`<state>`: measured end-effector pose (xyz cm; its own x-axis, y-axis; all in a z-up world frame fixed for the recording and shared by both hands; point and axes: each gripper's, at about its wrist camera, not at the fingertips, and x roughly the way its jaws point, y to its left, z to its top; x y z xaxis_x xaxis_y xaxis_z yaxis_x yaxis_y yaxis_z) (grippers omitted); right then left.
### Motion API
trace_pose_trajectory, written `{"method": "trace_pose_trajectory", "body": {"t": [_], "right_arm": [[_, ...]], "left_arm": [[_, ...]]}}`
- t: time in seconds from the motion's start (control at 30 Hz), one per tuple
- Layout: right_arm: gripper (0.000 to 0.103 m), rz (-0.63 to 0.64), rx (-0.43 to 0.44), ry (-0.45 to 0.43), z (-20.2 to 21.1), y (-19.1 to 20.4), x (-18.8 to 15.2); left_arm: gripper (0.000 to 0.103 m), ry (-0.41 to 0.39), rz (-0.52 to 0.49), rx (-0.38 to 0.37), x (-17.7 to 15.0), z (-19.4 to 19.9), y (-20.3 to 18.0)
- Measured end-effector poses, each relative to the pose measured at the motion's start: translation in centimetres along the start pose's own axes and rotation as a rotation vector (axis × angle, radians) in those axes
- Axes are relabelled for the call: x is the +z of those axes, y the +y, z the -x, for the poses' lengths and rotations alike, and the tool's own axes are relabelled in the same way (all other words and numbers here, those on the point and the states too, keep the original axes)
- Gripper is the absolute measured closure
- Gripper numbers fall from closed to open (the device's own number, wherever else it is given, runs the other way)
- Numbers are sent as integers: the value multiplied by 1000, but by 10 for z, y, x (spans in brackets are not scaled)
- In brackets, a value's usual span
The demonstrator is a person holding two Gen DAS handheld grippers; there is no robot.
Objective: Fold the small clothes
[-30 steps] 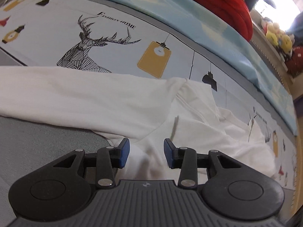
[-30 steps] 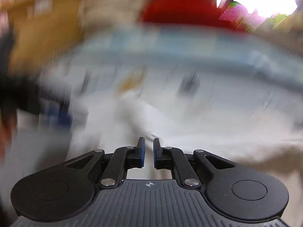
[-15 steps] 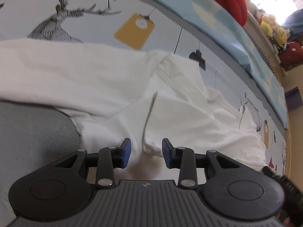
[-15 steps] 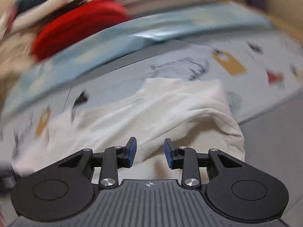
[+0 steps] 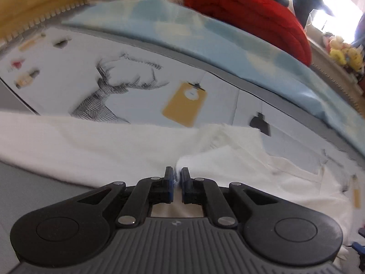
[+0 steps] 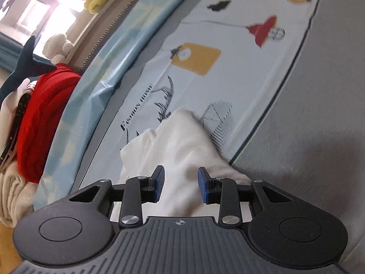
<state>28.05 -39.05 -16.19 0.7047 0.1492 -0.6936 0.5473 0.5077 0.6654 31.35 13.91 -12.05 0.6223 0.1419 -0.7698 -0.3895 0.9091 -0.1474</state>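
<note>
A white garment (image 5: 102,150) lies spread across the printed bed sheet (image 5: 136,73). My left gripper (image 5: 177,178) is at the garment's near edge. Its jaws are closing, and the blue pads pinch a raised fold of the white cloth. In the right wrist view, one end of the same white garment (image 6: 180,141) lies crumpled over the sheet's deer print. My right gripper (image 6: 180,183) stands open just above it. The cloth shows in the gap between the pads, but neither pad presses on it.
A light blue blanket (image 5: 205,34) runs along the far side of the sheet, with a red folded blanket (image 5: 251,13) and cream bedding behind it. Plush toys (image 5: 342,52) sit by the bright window. Grey fabric (image 6: 308,137) borders the sheet on the near side.
The left jaws have shut onto a fold of the white garment. The right jaws have opened, and that gripper has rolled and swung across to the garment's other end.
</note>
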Motion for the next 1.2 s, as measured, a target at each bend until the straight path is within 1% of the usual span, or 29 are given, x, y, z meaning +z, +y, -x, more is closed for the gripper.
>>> {"method": "trace_pose_trajectory", "body": {"t": [0.07, 0.1, 0.17, 0.23, 0.37, 0.43, 0.47, 0.57, 0.6, 0.63, 0.67, 0.73, 0.77, 0.8, 0.83, 0.87, 0.9, 0.93, 0.97, 1.0, 1.07, 1.13, 1.2], "right_arm": [[68, -34, -44, 41, -9, -5, -4], [68, -50, -59, 54, -12, -8, -7], [69, -75, -76, 77, -17, -13, -11], [69, -80, -83, 89, -18, -13, -14], [78, -49, -130, 92, -22, -9, -18], [91, -36, -158, 94, -22, -9, -21], [103, -30, -170, 92, -24, -10, -21], [103, -34, -163, 65, -19, -14, -20], [103, -28, -172, 42, -15, -13, -18], [103, -15, -193, 6, -10, -11, -16], [103, 2, -222, -42, -4, -10, -13], [103, 34, -284, -127, 5, -8, -5], [103, 37, -308, -149, 7, -9, -3], [103, 35, -325, -160, 9, -8, -2], [103, 20, -314, -160, 12, -7, -4], [99, 7, -291, -154, 14, -5, -7], [99, -2, -258, -134, 14, -2, -13], [98, -6, -229, -106, 13, -1, -18], [89, -14, -198, -68, 9, 1, -24], [76, -35, -175, -19, 2, 2, -31], [68, -65, -171, 42, -8, 0, -41], [68, -110, -159, 106, -22, -4, -46], [68, -153, -147, 118, -27, -10, -46]], "left_arm": [[96, 99, 41, -54, -3, -13, 6], [96, 144, 74, -65, -6, -19, 10], [96, 171, 97, -64, -9, -24, 14], [96, 166, 114, -73, -7, -22, 20], [96, 160, 125, -76, -3, -21, 23], [96, 152, 136, -77, -1, -20, 27], [96, 137, 146, -86, 1, -18, 29], [96, 82, 124, -131, 9, -5, 23], [96, 83, 112, -155, 10, -1, 21], [96, 122, 106, -186, 10, -3, 18], [96, 188, 97, -205, 7, -9, 17], [94, 334, 83, -188, -5, -28, 17], [94, 378, 96, -169, -9, -35, 20], [93, 379, 126, -153, -8, -38, 26], [91, 351, 153, -151, -5, -36, 31], [80, 310, 174, -151, 1, -32, 35], [69, 260, 184, -148, 7, -27, 39], [66, 225, 184, -148, 12, -24, 40], [63, 199, 183, -151, 15, -22, 40], [62, 187, 186, -159, 18, -23, 40], [61, 192, 202, -175, 17, -27, 39], [61, 199, 218, -182, 16, -34, 40], [61, 203, 207, -196, 15, -38, 39]]}}
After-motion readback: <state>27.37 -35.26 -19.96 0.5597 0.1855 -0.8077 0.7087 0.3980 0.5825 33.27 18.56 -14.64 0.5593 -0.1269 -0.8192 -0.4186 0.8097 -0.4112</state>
